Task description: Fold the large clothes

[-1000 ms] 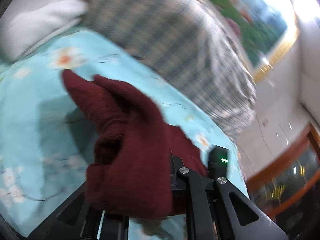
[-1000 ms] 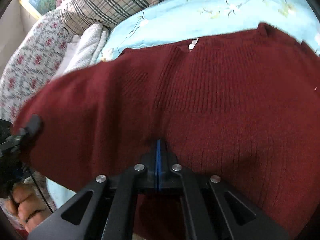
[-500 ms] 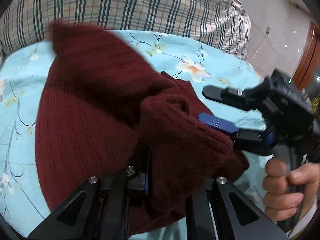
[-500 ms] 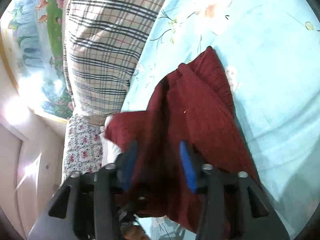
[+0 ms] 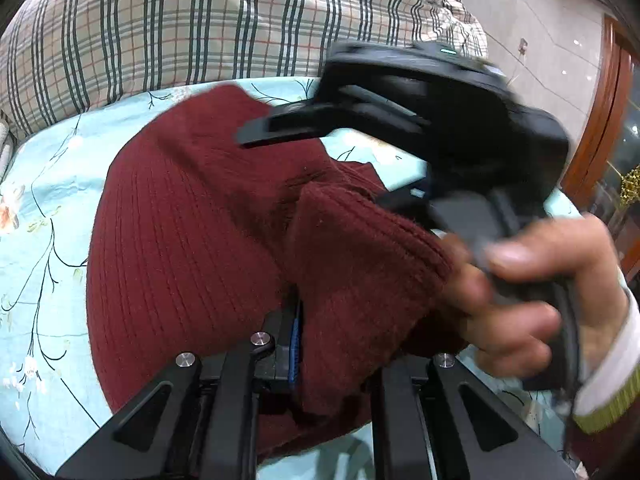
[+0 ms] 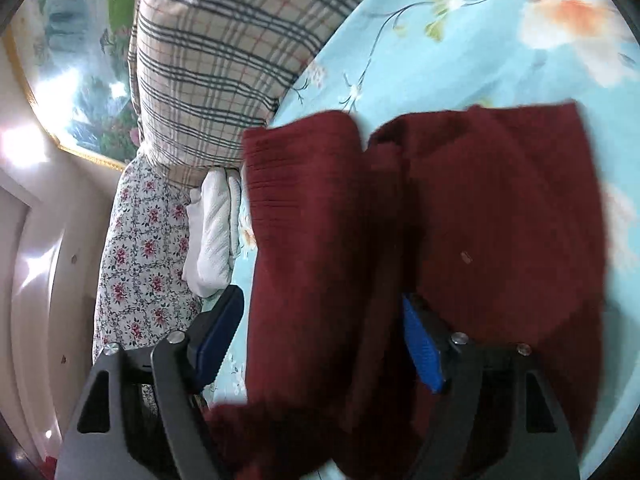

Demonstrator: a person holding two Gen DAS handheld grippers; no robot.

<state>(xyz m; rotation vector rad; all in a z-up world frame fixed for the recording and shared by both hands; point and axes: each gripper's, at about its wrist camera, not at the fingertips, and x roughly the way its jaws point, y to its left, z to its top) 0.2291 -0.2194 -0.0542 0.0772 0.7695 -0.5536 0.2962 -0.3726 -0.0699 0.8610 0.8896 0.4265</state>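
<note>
Maroon knit sweater (image 5: 188,232) is lying on the light blue floral bedsheet (image 5: 48,184), bunched into a rough fold, with a plaid quilt (image 5: 200,24) heaped at the far edge of the bed. Left gripper (image 5: 298,332) is clamping a thick ribbed fold of the sweater between nearly closed jaws; the blue pad is showing just at the cloth's edge and knit is draping over the right-hand finger. Right gripper (image 6: 320,344) is letting go: its jaws are opening, the blue pads (image 6: 420,348) are standing clear on both sides, and a loose strip of sweater (image 6: 304,240) is hanging between them without being pressed. In the left wrist view the right gripper is crossing above the garment, blurred, with the person's hand (image 5: 532,292) wrapped on its handle beside the folded cuff. Judgement: this looks like the hand-off point of a fold, one side pinned while the other regrasps. To do it well, the left should be keeping its pinch firm and low to the sheet so the layer does not slide; the right should be clearing the cloth fully before reaching for a clean edge or corner, not a bunched middle. Knit is thick and springy, so it is likely to unroll unless it is laid flat and smoothed. A white folded cloth (image 6: 214,232) and a floral pillow (image 6: 140,248) are sitting off to the side.
</note>
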